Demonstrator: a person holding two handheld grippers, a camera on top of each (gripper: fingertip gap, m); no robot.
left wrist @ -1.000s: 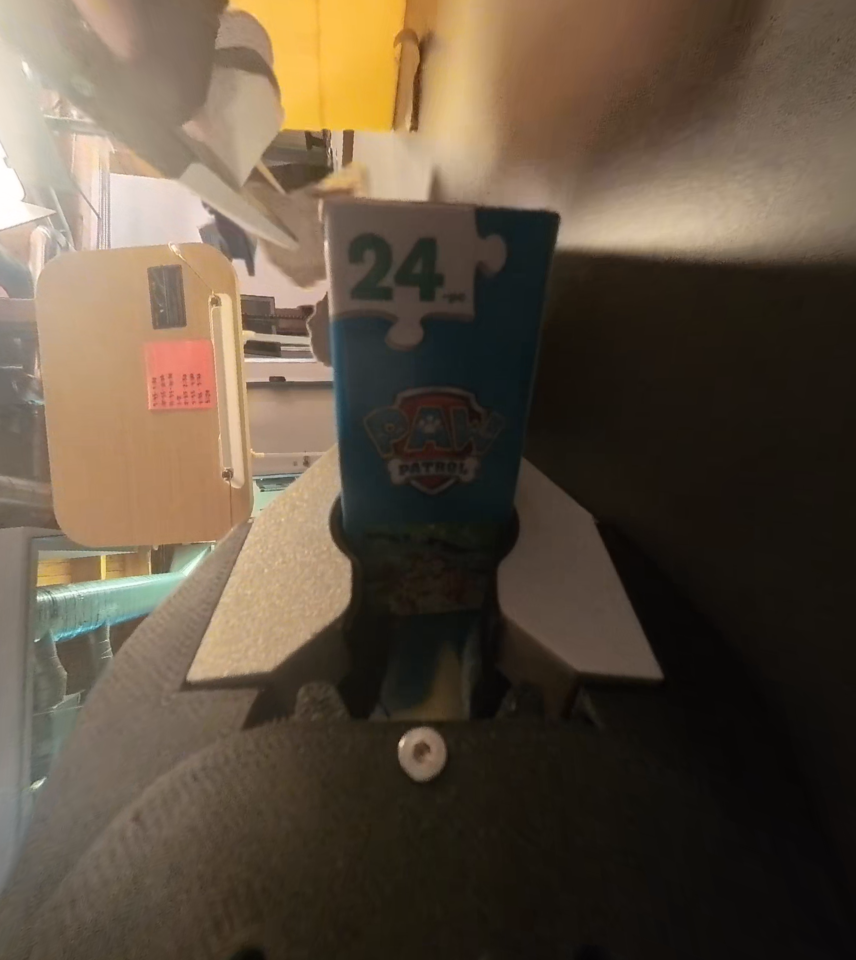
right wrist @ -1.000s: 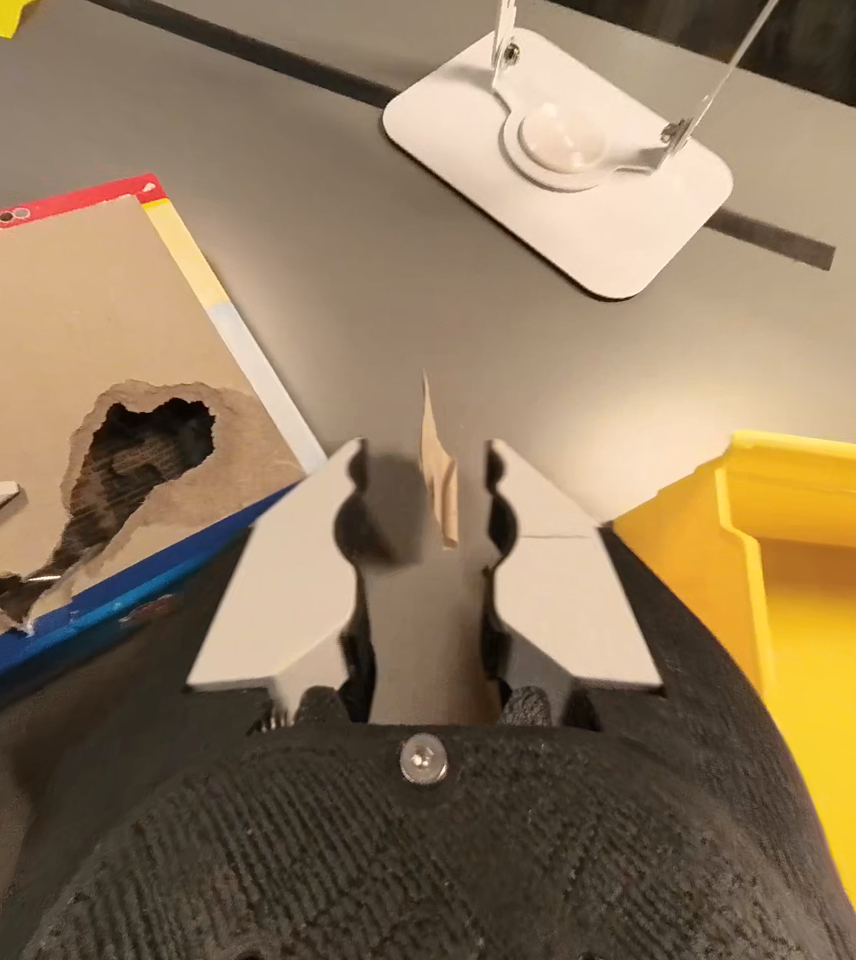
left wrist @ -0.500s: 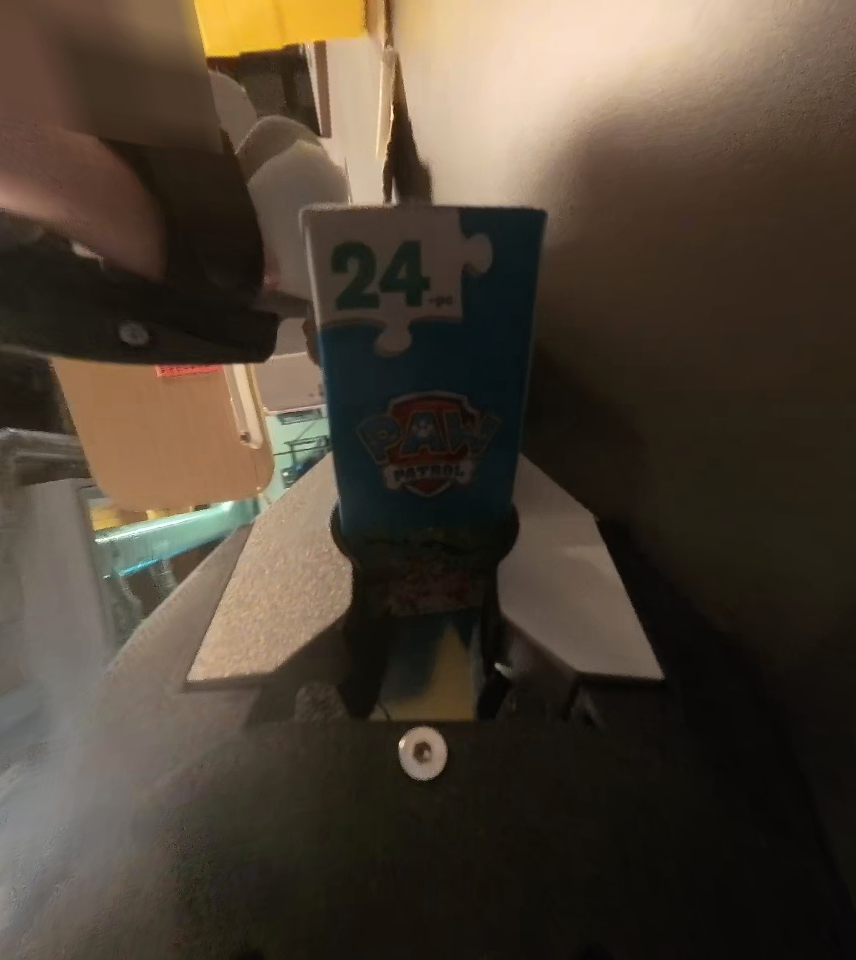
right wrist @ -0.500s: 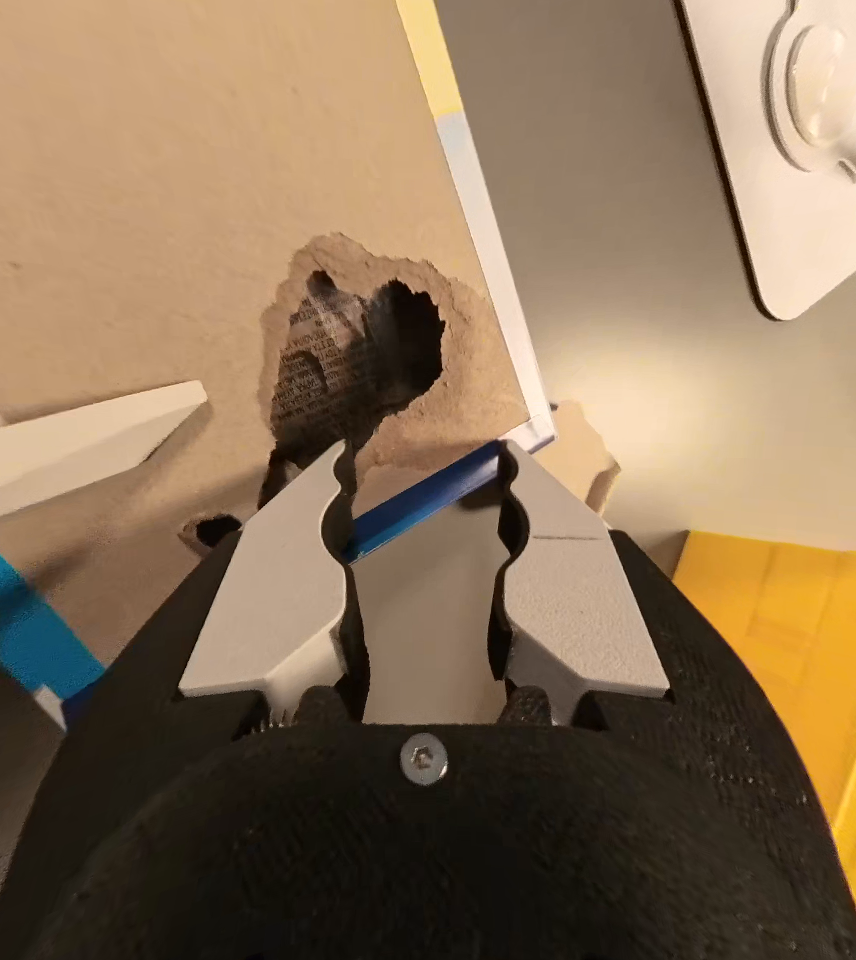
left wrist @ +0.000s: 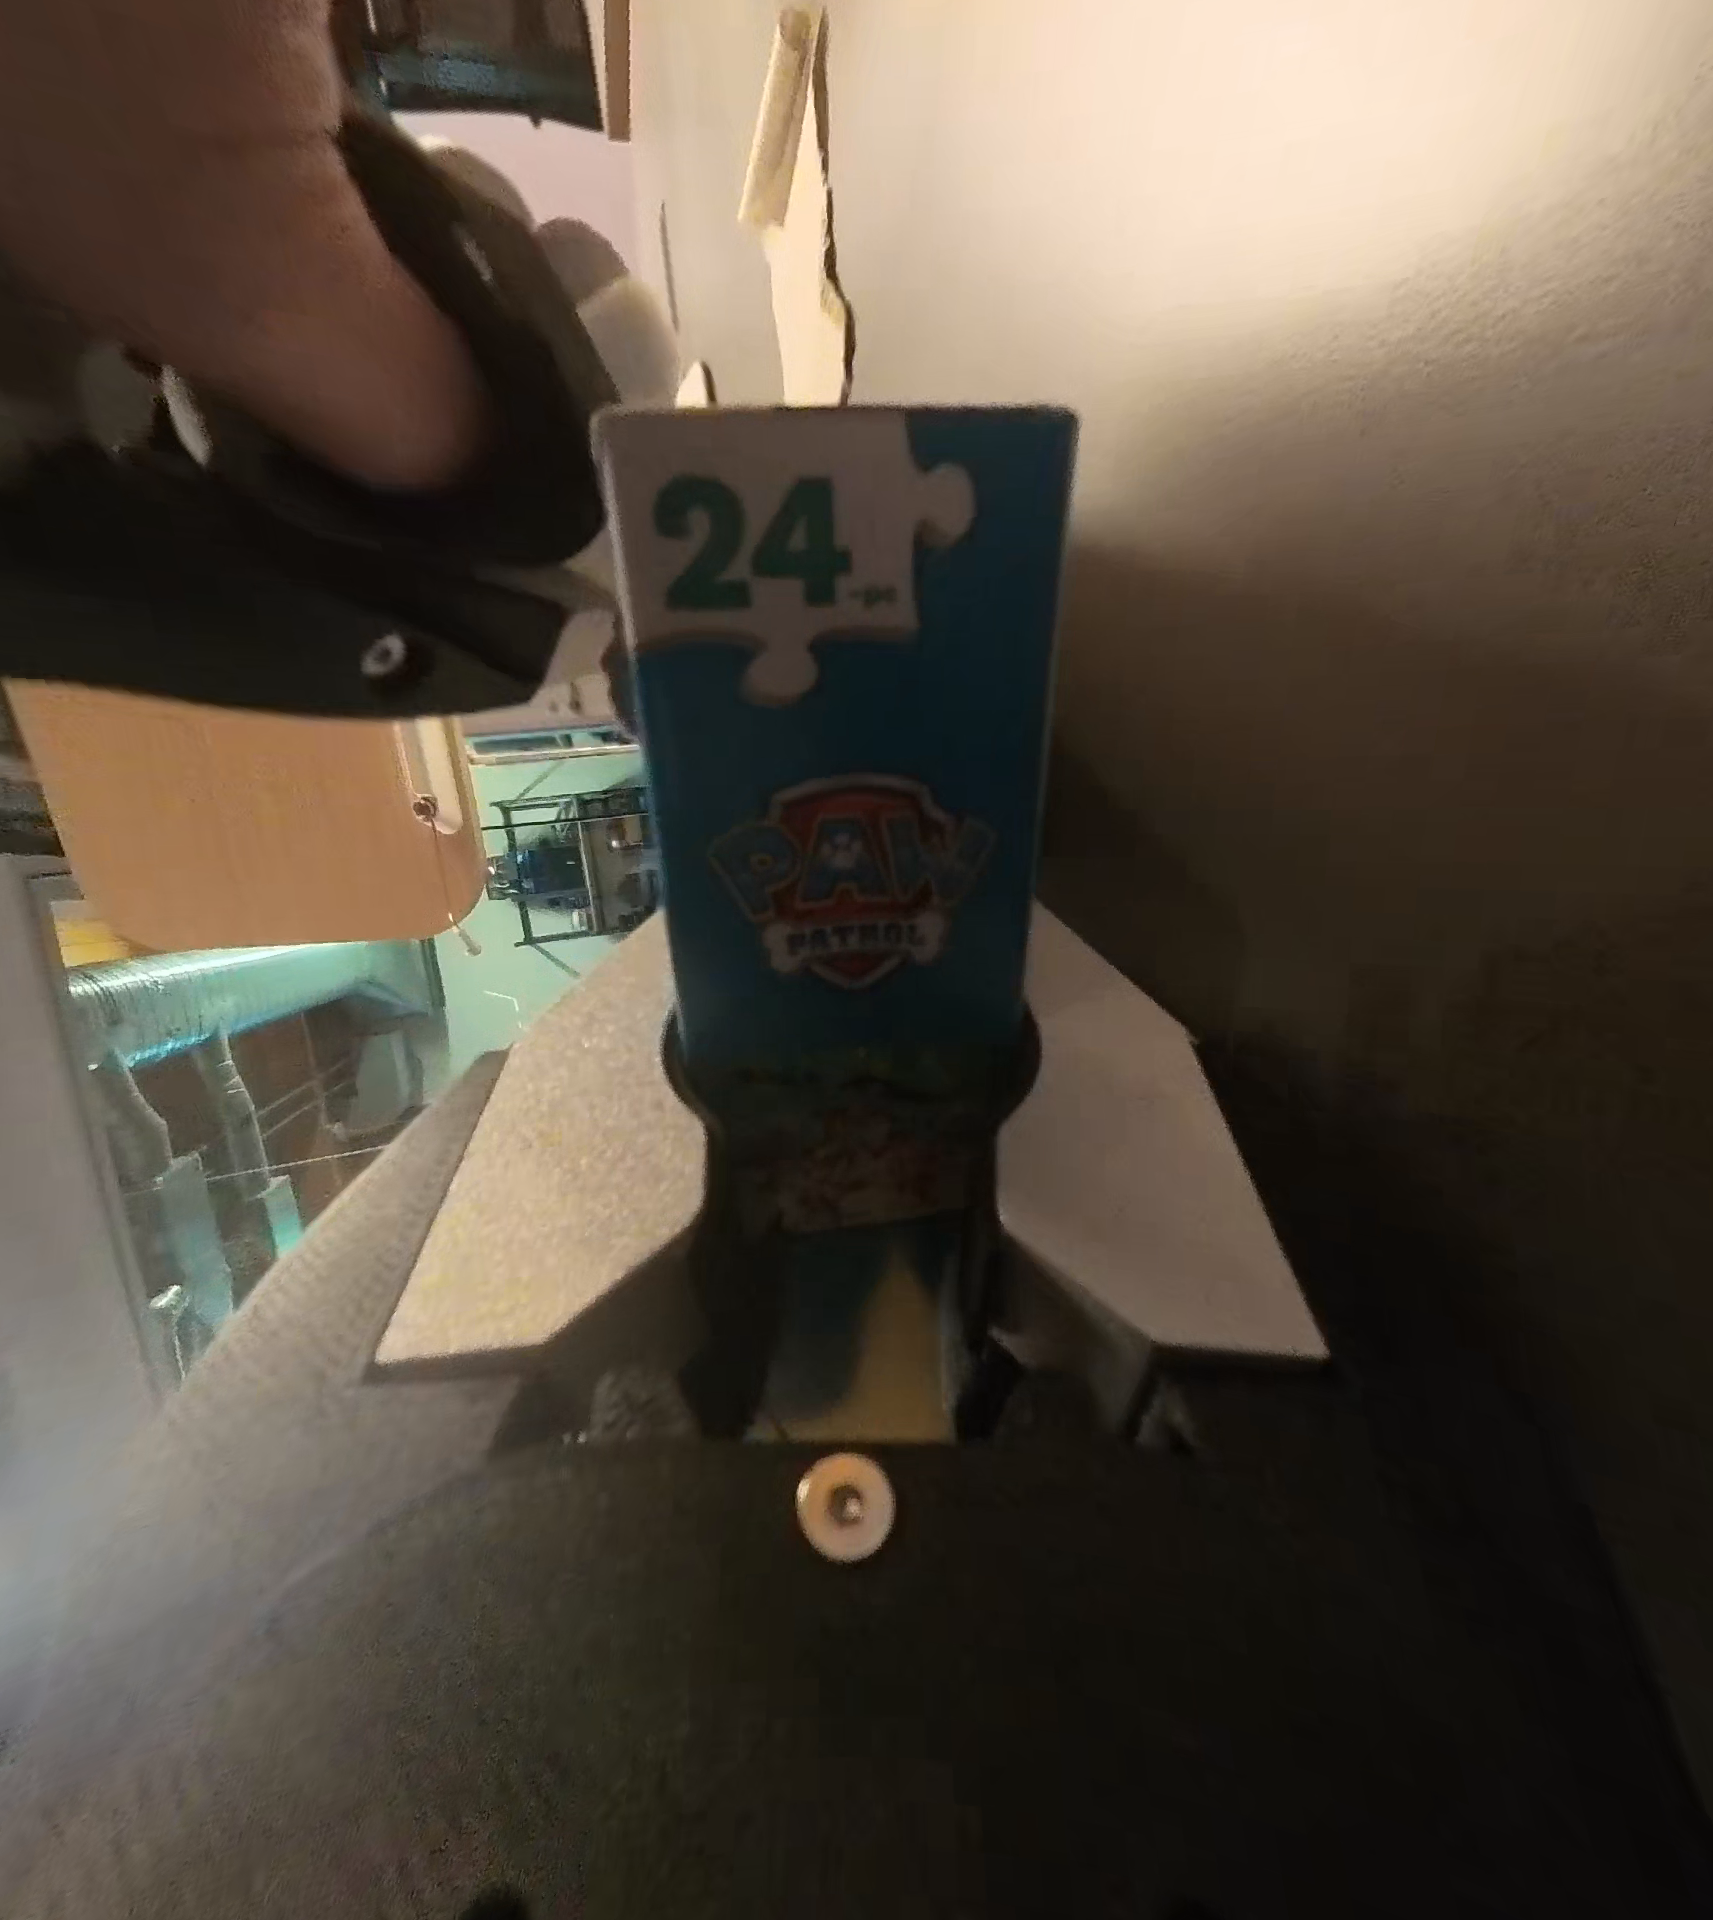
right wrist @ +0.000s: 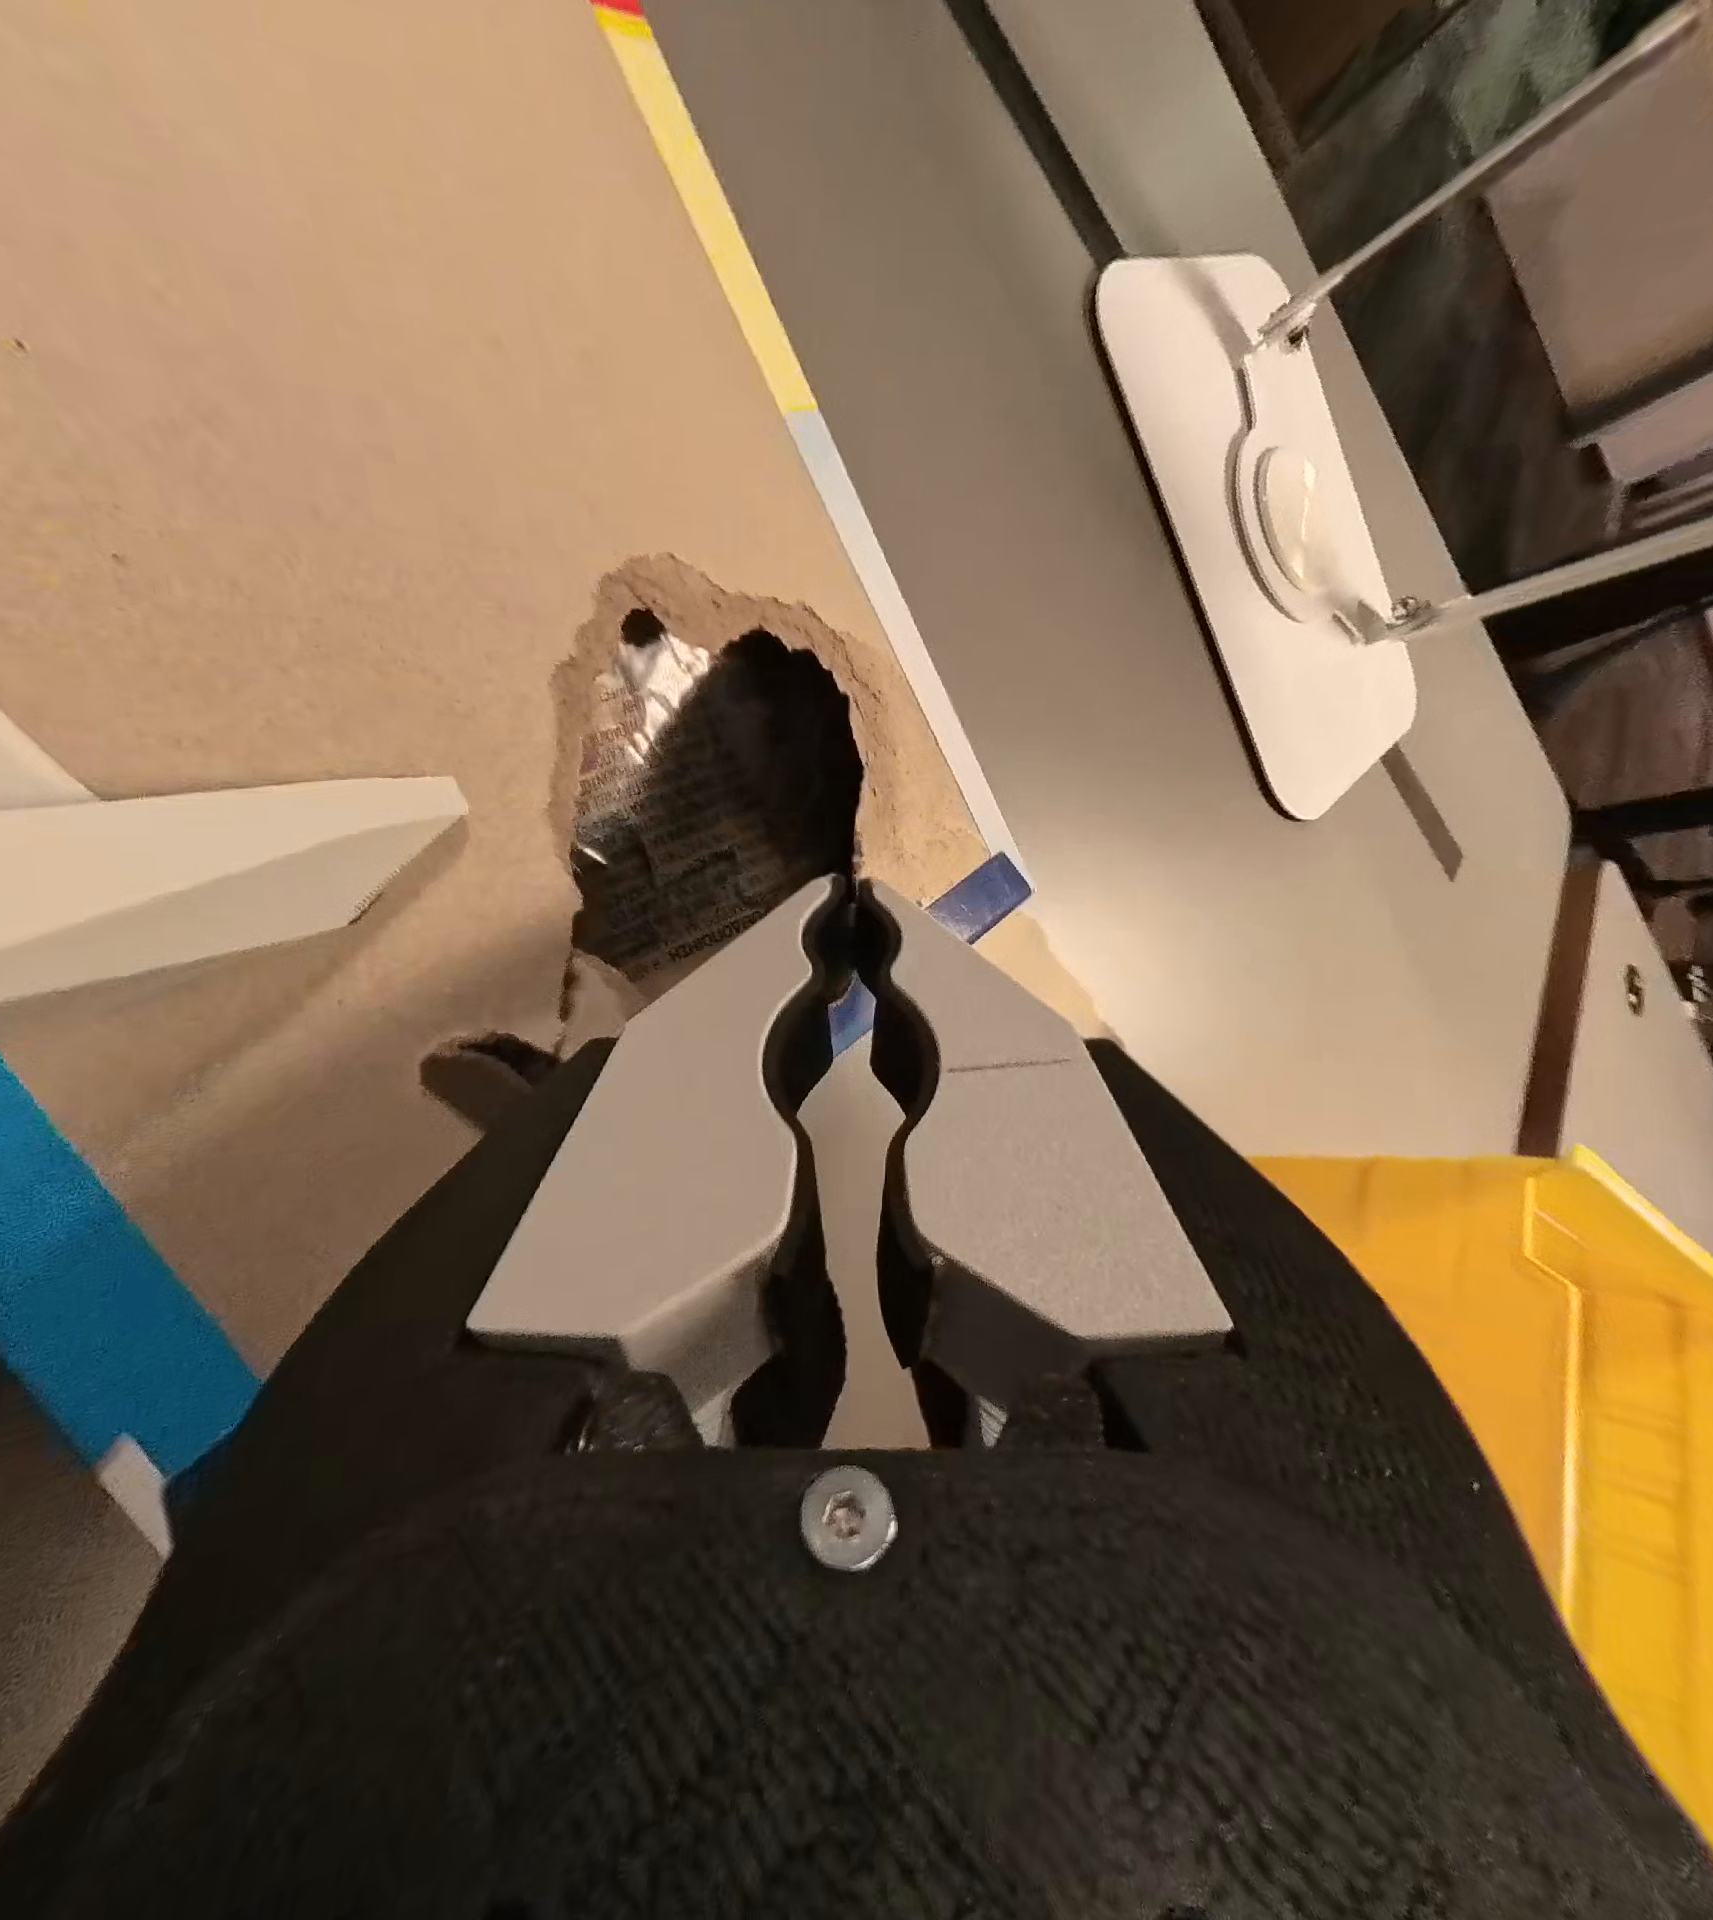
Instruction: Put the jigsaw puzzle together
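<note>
My left gripper (left wrist: 852,1039) is shut on a blue puzzle box (left wrist: 852,727) and holds it on edge against the grey table (left wrist: 1351,416). In the right wrist view the box's brown cardboard back (right wrist: 260,416) fills the left, with a ragged torn hole (right wrist: 727,790) in it. One white finger (right wrist: 156,873) of the left gripper lies across that back. My right gripper (right wrist: 847,899) is shut, with its tips pinching the torn cardboard at the hole's lower rim, near the box's blue edge (right wrist: 987,894). It also shows in the left wrist view (left wrist: 582,613), held by a hand, against the box's side.
A yellow bin (right wrist: 1610,1455) stands close to the right of my right gripper. A white stand base (right wrist: 1247,520) with thin metal legs sits on the grey table (right wrist: 1039,416) beyond the box. A tan cardboard scrap (right wrist: 1049,966) lies by the box's corner.
My right gripper let go of a tan cardboard scrap, moved over to the box's torn hole and closed its jaws on the rim. My left gripper kept its hold on the box.
</note>
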